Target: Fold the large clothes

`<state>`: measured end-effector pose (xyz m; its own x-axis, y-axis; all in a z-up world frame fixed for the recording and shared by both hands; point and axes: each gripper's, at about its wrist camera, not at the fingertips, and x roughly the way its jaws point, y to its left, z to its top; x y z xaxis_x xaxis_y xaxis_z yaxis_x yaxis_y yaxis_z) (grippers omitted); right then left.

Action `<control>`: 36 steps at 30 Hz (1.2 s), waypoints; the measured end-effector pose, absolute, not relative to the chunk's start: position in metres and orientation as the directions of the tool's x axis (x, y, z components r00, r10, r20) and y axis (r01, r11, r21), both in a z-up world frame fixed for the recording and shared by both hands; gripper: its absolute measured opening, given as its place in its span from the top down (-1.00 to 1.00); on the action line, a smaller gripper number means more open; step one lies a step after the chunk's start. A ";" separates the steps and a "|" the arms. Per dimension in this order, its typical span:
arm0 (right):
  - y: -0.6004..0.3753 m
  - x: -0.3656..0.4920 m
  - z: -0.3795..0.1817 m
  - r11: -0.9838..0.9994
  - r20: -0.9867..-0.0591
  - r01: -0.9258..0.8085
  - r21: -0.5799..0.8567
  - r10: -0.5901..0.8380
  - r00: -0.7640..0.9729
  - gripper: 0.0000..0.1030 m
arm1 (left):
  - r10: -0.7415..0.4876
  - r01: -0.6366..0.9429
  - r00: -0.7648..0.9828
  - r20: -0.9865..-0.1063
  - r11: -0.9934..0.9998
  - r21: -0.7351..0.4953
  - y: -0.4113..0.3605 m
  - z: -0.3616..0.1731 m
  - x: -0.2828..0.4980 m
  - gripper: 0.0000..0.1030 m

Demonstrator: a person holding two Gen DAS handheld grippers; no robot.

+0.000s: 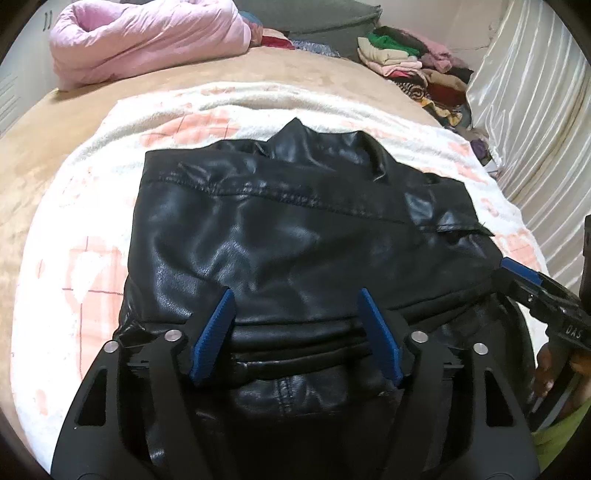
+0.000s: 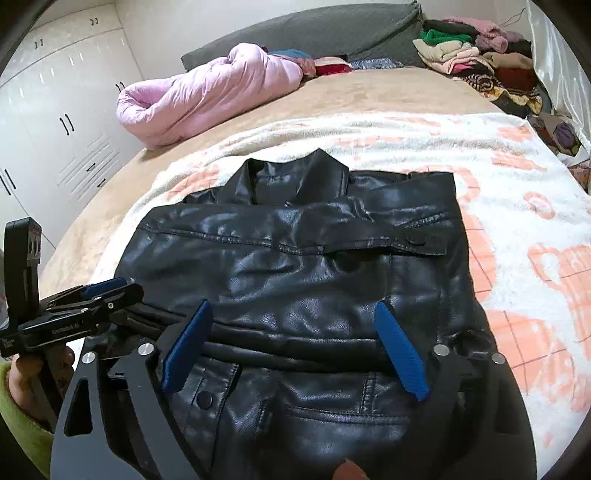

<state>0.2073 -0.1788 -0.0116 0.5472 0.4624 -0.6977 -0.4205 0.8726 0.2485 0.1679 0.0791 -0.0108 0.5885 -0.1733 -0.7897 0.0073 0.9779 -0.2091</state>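
**Black jacket lies folded on the bed, both grippers open above it**

Bedroom clutter frames the scene: a bed [image 2: 369,96] with a tan cover carries a white blanket with orange patterns [image 2: 517,192], and on that blanket lies a black leather-look jacket [image 2: 295,266]. It is folded into a rough rectangle, collar pointing toward the far end of the bed and the near hem doubled over into a thick ridge.

A left gripper [image 1: 295,295] hangs just above that near ridge with its blue fingers [image 1: 214,336] spread wide; nothing sits clamped between them, and the jacket simply lies below. A right gripper [image 2: 291,310] stands spread even wider over the jacket's near right part, its blue pads [image 2: 400,350] apart from the fabric as far as can be seen, holding nothing. Each gripper shows at the edge of the other's view, side by side at the near edge of the garment, held by a hand [image 2: 22,373] in a yellow-green sleeve [image 2: 22,424].

Farther back rest a rolled pink quilt [image 2: 207,92], a grey headboard cushion [image 2: 314,33] and a pile of mixed clothes [image 2: 480,62] in the corner. White wardrobe doors [image 2: 55,122] stand to the left, a shiny pale curtain [image 1: 535,110] to the right.
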 end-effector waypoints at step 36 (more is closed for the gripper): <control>-0.190 0.161 0.053 0.866 -0.605 -0.460 0.196 0.476 0.638 -0.90 | -0.163 0.039 0.652 -0.740 0.982 -0.182 0.057 0.051 0.129 -0.82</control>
<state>0.1605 -0.1900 0.0532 0.6382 0.4764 -0.6047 -0.4602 0.8658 0.1965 0.1291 0.0571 0.0506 0.6523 -0.1632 -0.7402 0.0390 0.9825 -0.1823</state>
